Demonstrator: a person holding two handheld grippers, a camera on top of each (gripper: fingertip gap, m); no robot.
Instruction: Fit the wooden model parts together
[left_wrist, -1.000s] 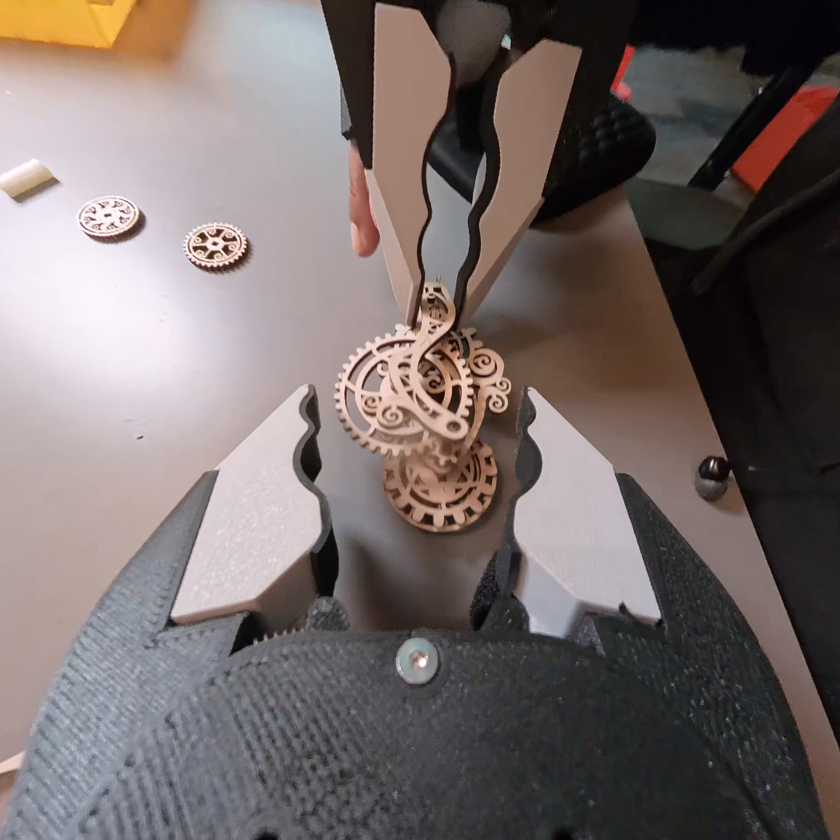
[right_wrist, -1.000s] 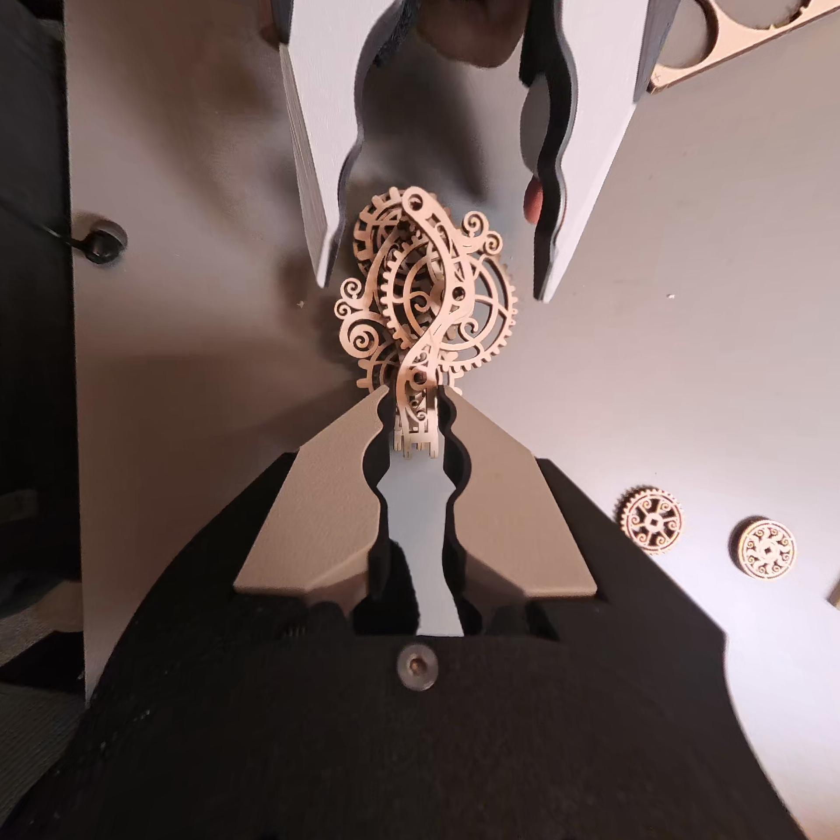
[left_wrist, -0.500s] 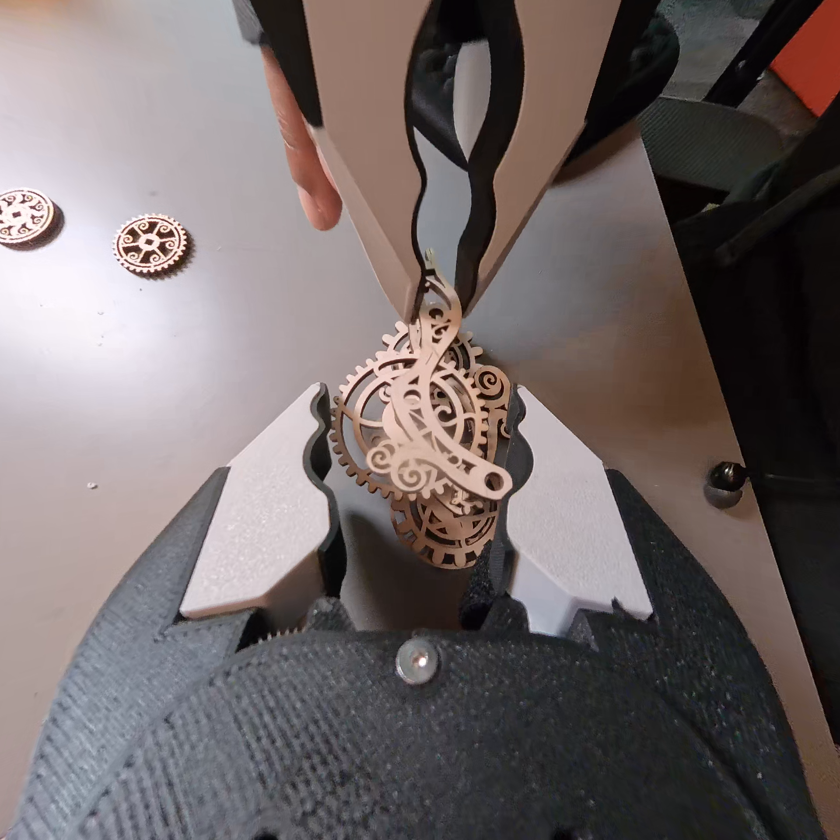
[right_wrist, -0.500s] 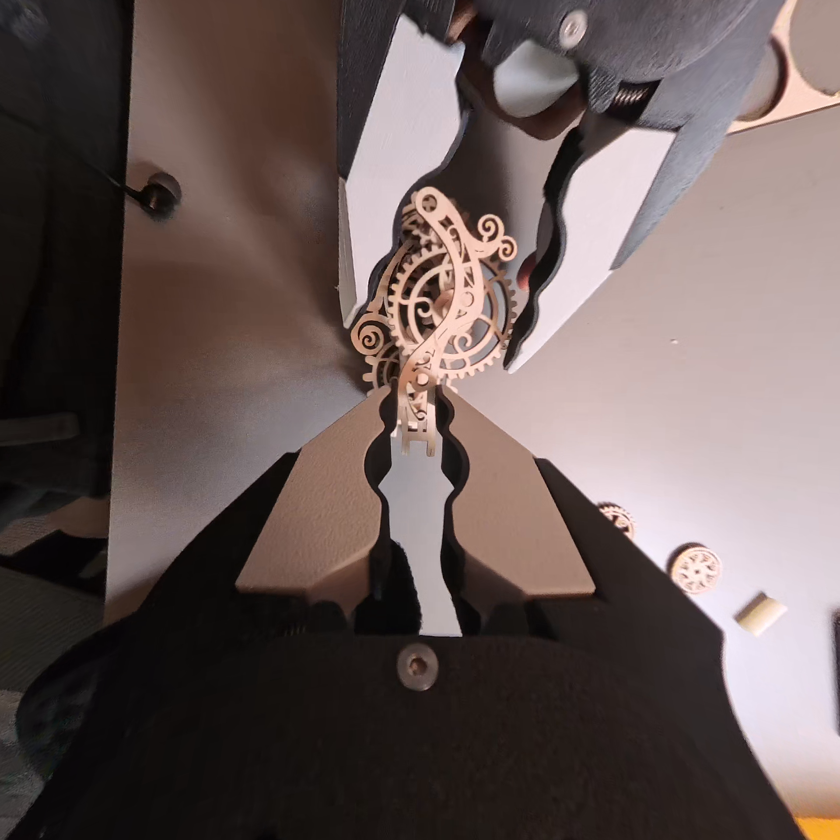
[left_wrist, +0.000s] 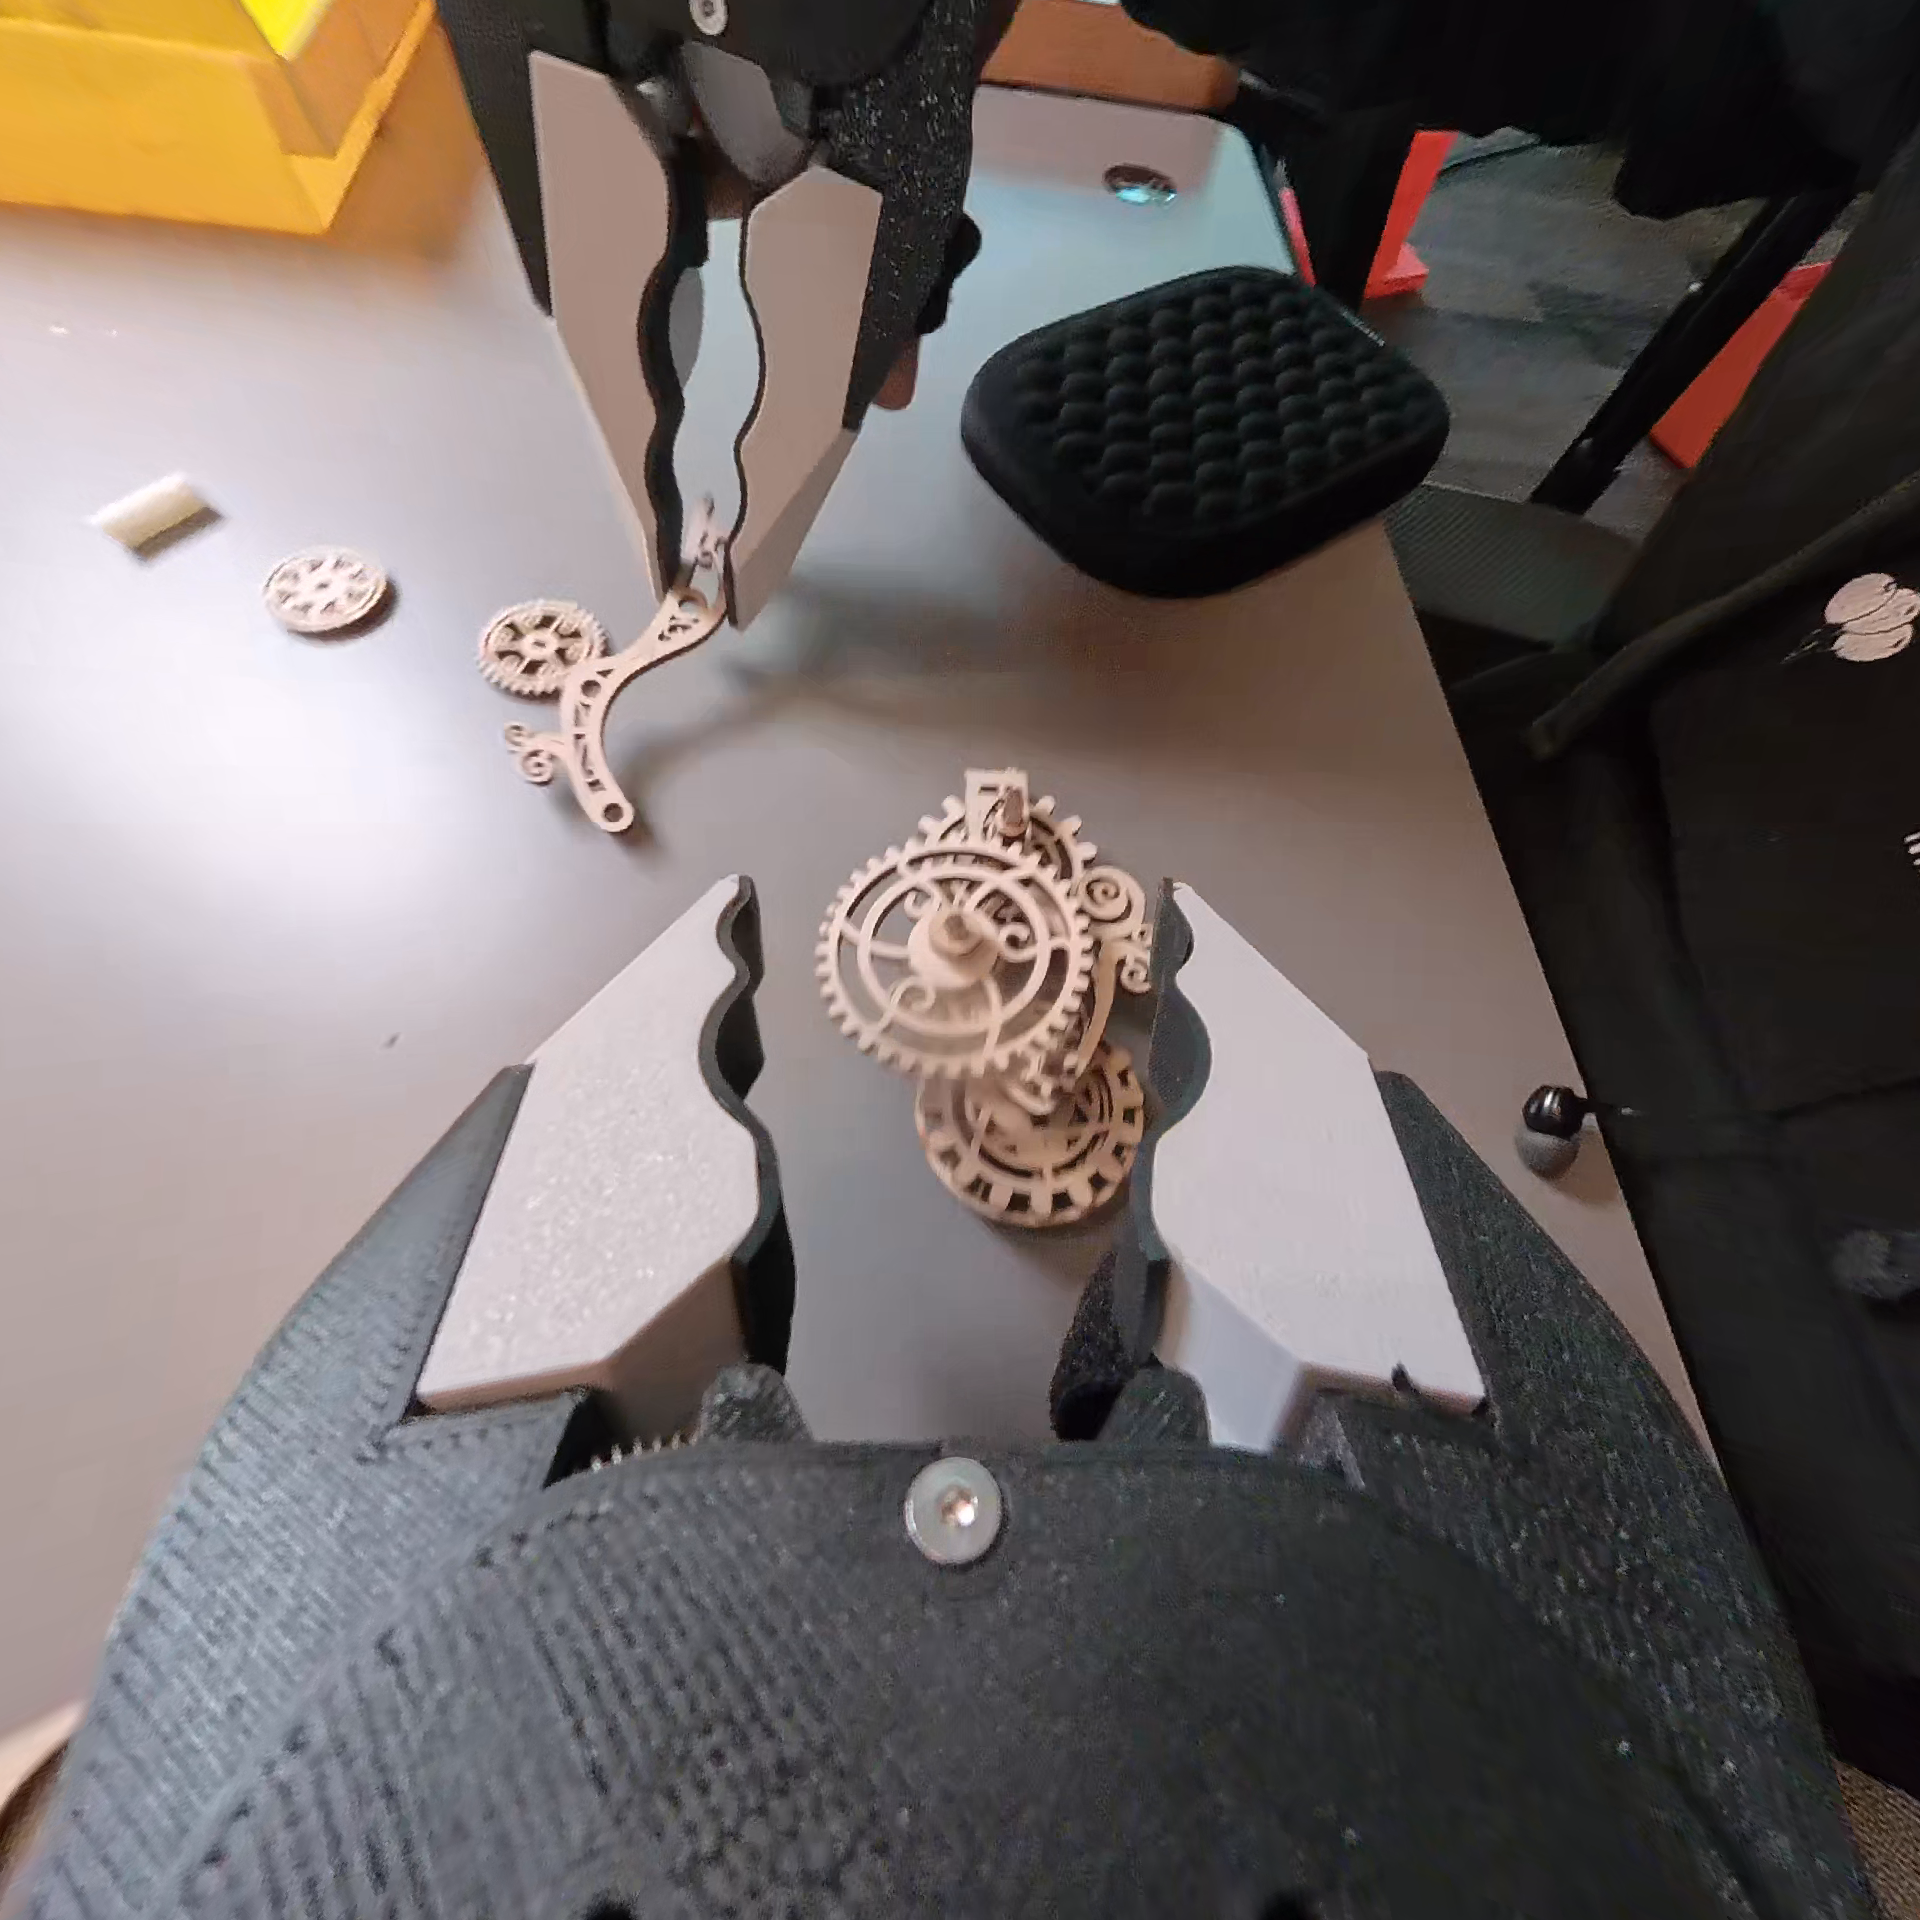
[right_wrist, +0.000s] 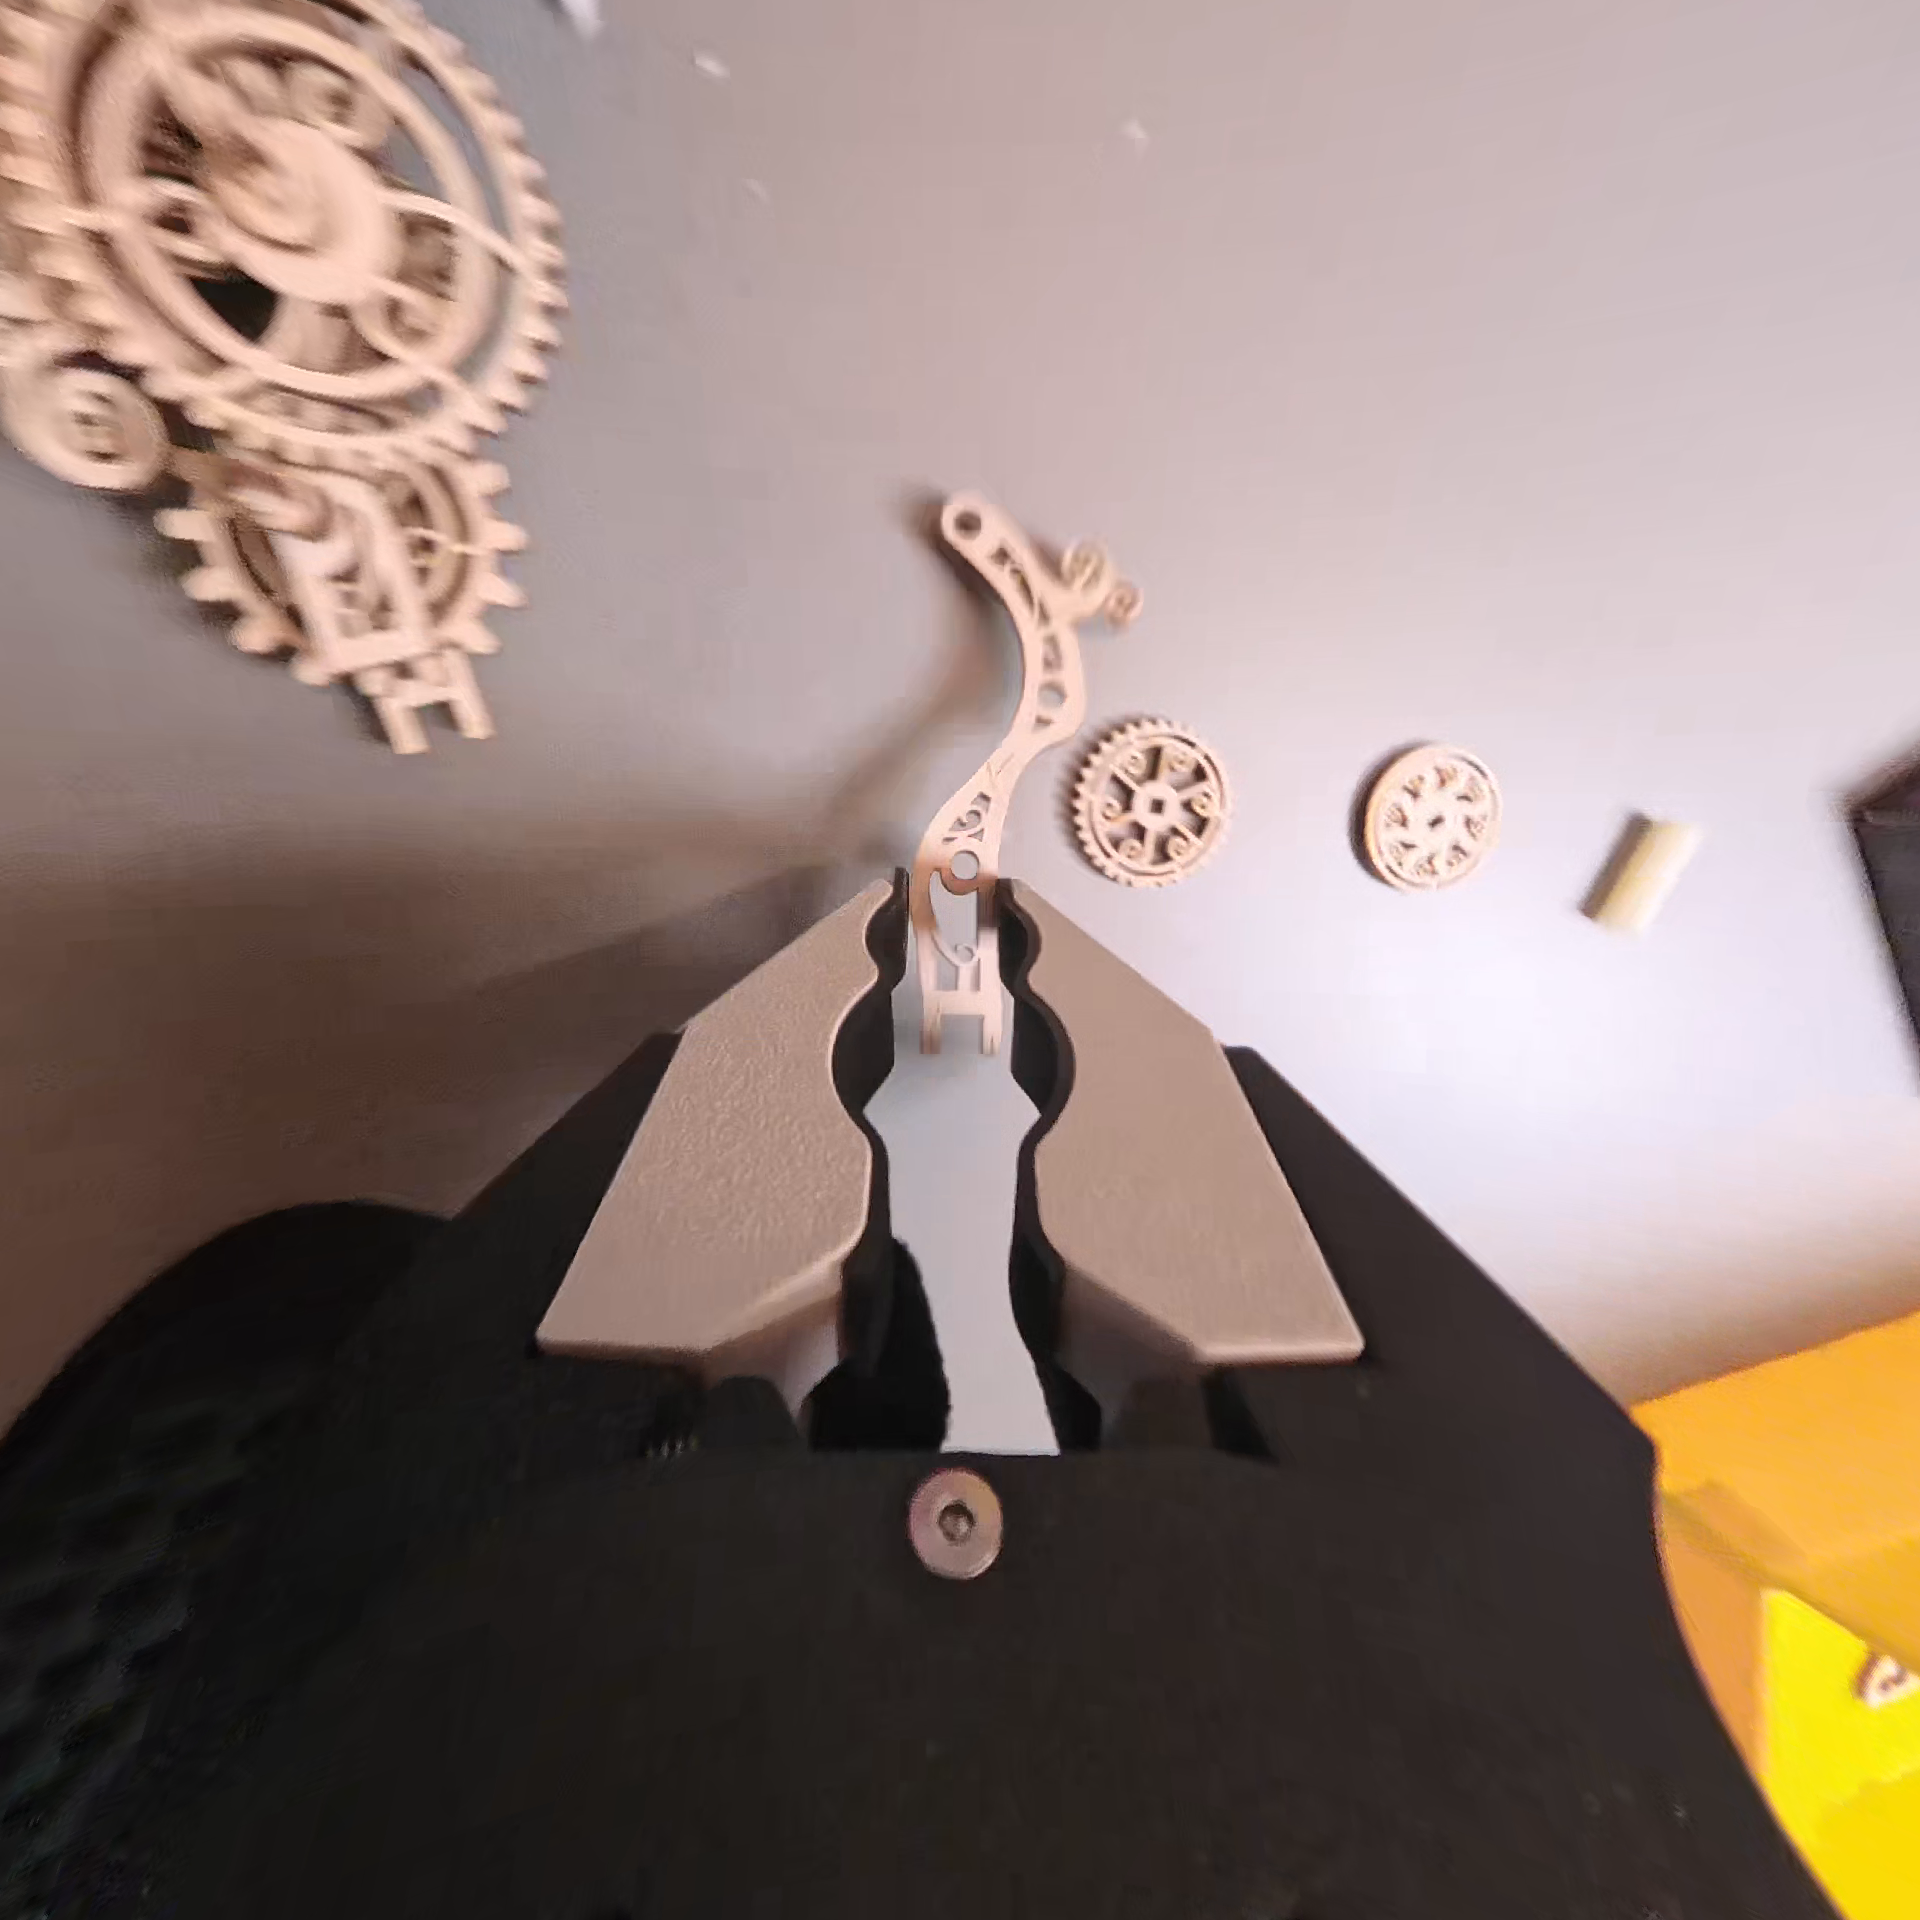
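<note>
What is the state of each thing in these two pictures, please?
Left gripper: open, jaws either side of the gear model, not clamping it.
Right gripper: shut on the curved arm.
Curved arm: held by one end, off the model, above the table.
Gear model: standing upright on its round base.
Loose gear: flat on table.
Disc: flat on table.

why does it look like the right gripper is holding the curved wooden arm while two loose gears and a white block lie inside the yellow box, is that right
Not quite. The right gripper does hold the curved wooden arm, but the two loose gears and white block lie on the grey table, not in the yellow box, as the right wrist view shows.
</note>
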